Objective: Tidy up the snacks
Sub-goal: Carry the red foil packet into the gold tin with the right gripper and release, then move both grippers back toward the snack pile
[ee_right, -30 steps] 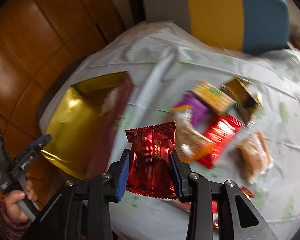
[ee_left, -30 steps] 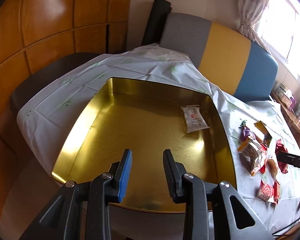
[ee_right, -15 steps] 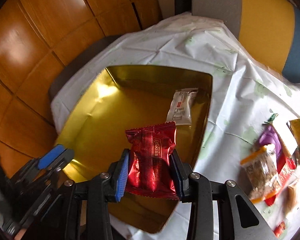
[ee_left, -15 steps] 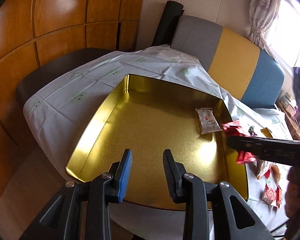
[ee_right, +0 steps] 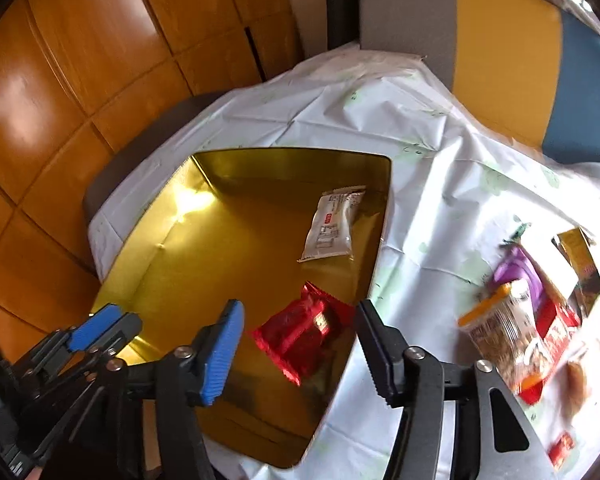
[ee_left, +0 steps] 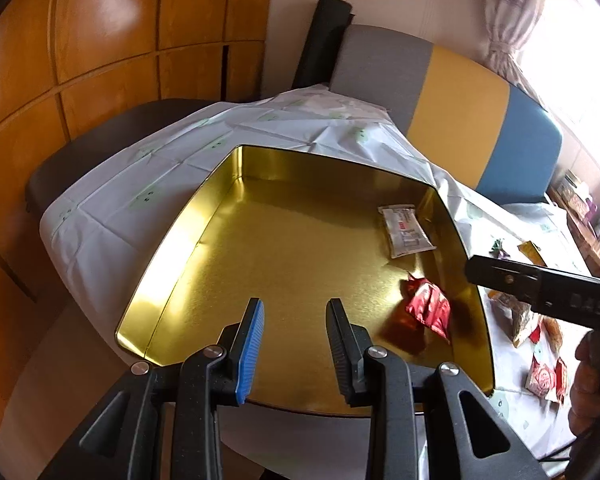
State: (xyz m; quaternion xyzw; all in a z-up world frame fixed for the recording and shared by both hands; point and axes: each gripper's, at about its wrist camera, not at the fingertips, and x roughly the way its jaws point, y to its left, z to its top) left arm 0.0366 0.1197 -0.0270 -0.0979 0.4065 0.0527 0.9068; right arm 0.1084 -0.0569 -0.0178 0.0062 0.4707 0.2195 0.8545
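A gold tin tray (ee_left: 220, 184) (ee_right: 168, 248) sits on the white tablecloth. In it lie a white snack packet (ee_left: 406, 230) (ee_right: 332, 224) near the far right corner and a red snack packet (ee_left: 428, 310) (ee_right: 300, 332) by the right wall. My right gripper (ee_right: 298, 354) is open just above the red packet, apart from it. My left gripper (ee_left: 294, 340) is open and empty over the tray's near edge. Several more snack packets (ee_right: 512, 336) (ee_left: 520, 316) lie on the cloth to the right of the tray.
A grey, yellow and blue chair back (ee_left: 452, 92) stands behind the table. Wooden wall panels (ee_left: 100, 40) are at the left. The right gripper's body (ee_left: 540, 284) reaches over the tray's right wall in the left wrist view. The left gripper (ee_right: 80, 340) shows at the lower left of the right wrist view.
My right gripper opened and let go of the red packet, which now lies in the tray. The left gripper stayed open over the tray's near edge.
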